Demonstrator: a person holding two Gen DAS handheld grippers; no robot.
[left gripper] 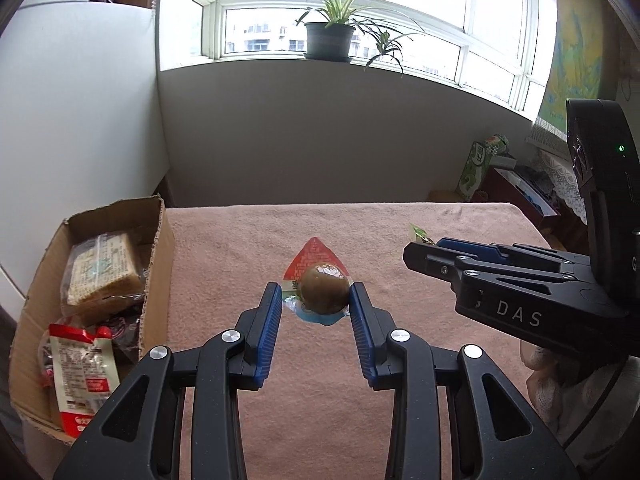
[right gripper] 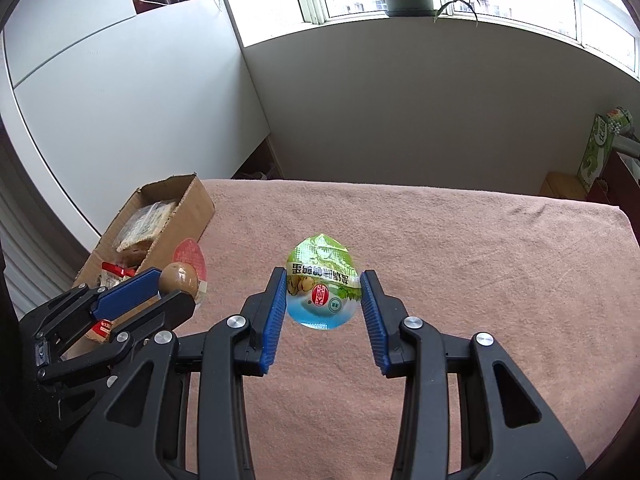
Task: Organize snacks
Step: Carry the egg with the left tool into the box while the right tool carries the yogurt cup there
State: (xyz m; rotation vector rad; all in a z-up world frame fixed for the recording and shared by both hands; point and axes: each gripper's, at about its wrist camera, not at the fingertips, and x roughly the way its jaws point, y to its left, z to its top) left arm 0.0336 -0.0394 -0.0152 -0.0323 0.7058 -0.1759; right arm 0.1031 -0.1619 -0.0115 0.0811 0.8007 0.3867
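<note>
My left gripper is shut on a red-backed packaged braised egg, its blue pads pressing both sides, above the pink towel. It also shows in the right wrist view. My right gripper is shut on a green-topped egg packet, held above the towel; its fingers show side-on in the left wrist view. A cardboard box at the table's left holds several snack packs; it also shows in the right wrist view.
The pink towel covers the table. A white cabinet stands behind the box. A green carton and clutter sit beyond the right edge. A potted plant stands on the windowsill.
</note>
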